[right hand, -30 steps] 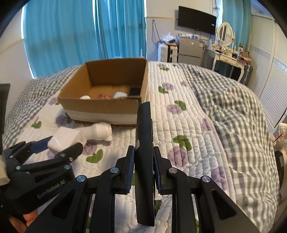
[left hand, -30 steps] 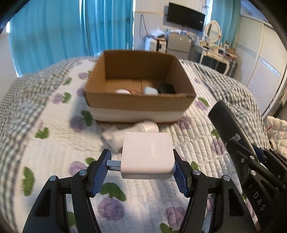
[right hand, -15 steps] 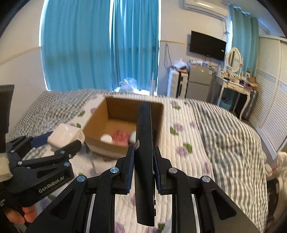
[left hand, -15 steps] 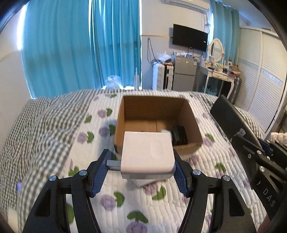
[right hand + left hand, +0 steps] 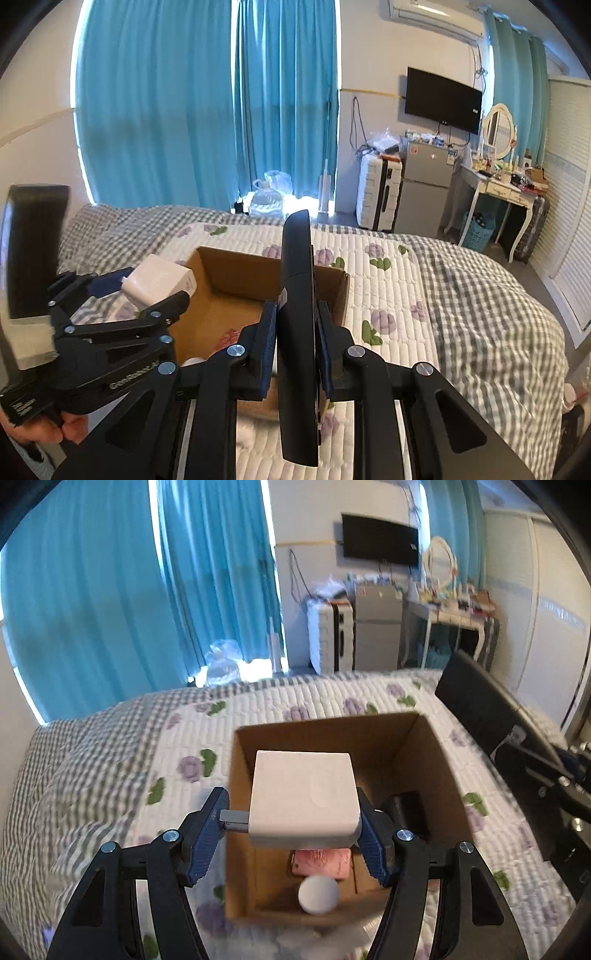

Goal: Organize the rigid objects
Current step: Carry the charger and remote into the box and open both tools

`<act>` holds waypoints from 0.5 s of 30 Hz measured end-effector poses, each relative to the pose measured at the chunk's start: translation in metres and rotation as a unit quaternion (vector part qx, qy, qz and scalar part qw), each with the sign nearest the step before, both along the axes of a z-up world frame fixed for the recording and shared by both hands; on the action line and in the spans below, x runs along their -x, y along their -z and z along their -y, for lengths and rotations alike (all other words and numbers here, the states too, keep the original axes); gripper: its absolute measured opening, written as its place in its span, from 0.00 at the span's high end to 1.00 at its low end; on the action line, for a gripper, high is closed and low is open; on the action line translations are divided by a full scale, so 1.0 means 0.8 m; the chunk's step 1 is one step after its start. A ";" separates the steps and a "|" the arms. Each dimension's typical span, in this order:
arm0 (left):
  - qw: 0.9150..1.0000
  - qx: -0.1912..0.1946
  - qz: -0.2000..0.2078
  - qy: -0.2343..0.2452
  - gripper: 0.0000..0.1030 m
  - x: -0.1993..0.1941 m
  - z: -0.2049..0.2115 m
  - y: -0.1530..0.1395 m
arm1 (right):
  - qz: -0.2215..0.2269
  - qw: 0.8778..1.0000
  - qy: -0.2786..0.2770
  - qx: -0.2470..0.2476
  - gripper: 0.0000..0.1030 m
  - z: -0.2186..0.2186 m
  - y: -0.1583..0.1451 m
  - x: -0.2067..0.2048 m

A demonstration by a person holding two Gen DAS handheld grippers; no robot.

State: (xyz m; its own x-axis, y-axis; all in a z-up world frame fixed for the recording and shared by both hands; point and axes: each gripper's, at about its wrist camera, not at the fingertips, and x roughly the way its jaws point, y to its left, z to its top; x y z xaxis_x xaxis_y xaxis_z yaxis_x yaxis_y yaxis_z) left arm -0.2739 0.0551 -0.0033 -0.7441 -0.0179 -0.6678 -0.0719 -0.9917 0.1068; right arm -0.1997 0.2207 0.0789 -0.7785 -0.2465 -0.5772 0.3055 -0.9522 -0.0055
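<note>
My left gripper (image 5: 293, 834) is shut on a white power adapter (image 5: 304, 799) and holds it over the open cardboard box (image 5: 436, 753) on the bed. The adapter also shows in the right wrist view (image 5: 159, 282), above the box's left rim. My right gripper (image 5: 295, 345) is shut on a flat black phone-like slab (image 5: 297, 332), held on edge above the box's near right part (image 5: 334, 291). Inside the box lie a white ball (image 5: 318, 894), a pink item (image 5: 320, 862) and a black block (image 5: 408, 812).
The box sits on a quilted bed (image 5: 399, 280) with purple flowers and a grey checked blanket (image 5: 491, 314). A white object (image 5: 354, 936) lies on the quilt just in front of the box. Blue curtains, a suitcase, a fridge and a desk stand beyond the bed.
Both grippers have risen and moved forward with their loads. They were low in front of the box and are now above it, looking down into it.
</note>
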 end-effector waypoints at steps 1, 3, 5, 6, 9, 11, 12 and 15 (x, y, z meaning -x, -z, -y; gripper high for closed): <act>1.000 0.003 0.011 0.003 0.35 0.014 -0.004 0.012 | 0.004 1.000 0.000 -0.002 0.82 0.000 0.008 0.011; 0.999 0.009 0.030 0.006 0.35 0.033 -0.010 0.031 | 0.017 1.000 0.001 -0.002 0.82 0.000 0.027 0.033; 0.999 0.013 0.045 0.005 0.35 0.046 -0.014 0.050 | 0.033 0.999 0.001 0.001 0.82 -0.001 0.048 0.050; 0.999 0.011 0.051 0.007 0.35 0.050 -0.016 0.058 | 0.041 0.999 0.000 0.001 0.82 0.000 0.059 0.058; 0.998 0.014 0.063 0.015 0.35 0.052 -0.016 0.074 | 0.050 0.999 -0.003 -0.002 0.82 -0.003 0.078 0.067; 0.998 0.018 0.059 0.018 0.33 0.049 -0.017 0.078 | 0.051 0.999 -0.004 -0.004 0.82 -0.007 0.087 0.069; 0.998 0.019 0.050 0.019 0.31 0.045 -0.016 0.077 | 0.052 0.999 -0.004 -0.003 0.82 -0.008 0.091 0.072; 0.999 0.025 0.037 0.017 0.17 0.038 -0.017 0.070 | 0.056 0.998 0.000 -0.002 0.82 -0.011 0.094 0.076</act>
State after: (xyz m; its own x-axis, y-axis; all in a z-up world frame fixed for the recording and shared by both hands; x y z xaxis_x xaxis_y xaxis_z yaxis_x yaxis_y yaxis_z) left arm -0.3042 0.0688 -0.0592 -0.6933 -0.0283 -0.7201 -0.1147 -0.9822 0.1489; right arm -0.2604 0.2297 0.0039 -0.7090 -0.2438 -0.6618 0.3034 -0.9525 0.0258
